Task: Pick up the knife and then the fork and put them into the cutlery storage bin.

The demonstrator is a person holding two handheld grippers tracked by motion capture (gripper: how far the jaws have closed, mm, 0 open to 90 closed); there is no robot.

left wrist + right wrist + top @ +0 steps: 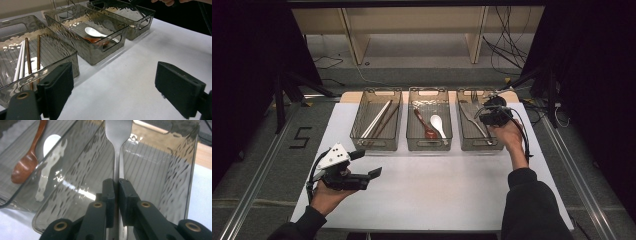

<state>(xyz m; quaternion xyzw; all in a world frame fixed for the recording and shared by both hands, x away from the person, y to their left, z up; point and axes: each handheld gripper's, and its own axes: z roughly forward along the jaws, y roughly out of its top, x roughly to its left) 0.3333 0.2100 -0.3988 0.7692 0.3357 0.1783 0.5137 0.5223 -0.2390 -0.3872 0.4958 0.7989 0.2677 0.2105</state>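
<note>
My right gripper (493, 114) (116, 185) hangs over the right clear bin (479, 146) and is shut on the thin handle of a metal fork (117, 135), whose broad end points away into the bin. Another metal utensil (476, 125) lies on that bin's floor. The middle bin (428, 146) holds a brown spoon (426, 127) (27, 162) and a white spoon (438, 124) (93, 32). White and brown chopsticks (379, 120) (27, 57) lie in the left bin (377, 145). My left gripper (367, 164) (118, 85) is open over the bare white table, nothing between its jaws.
The three bins stand side by side at the far edge of the white tabletop (432, 185). Cables (507, 45) trail on the floor behind, and dark stands flank the table. A number 5 (301, 137) is marked on the floor at the left.
</note>
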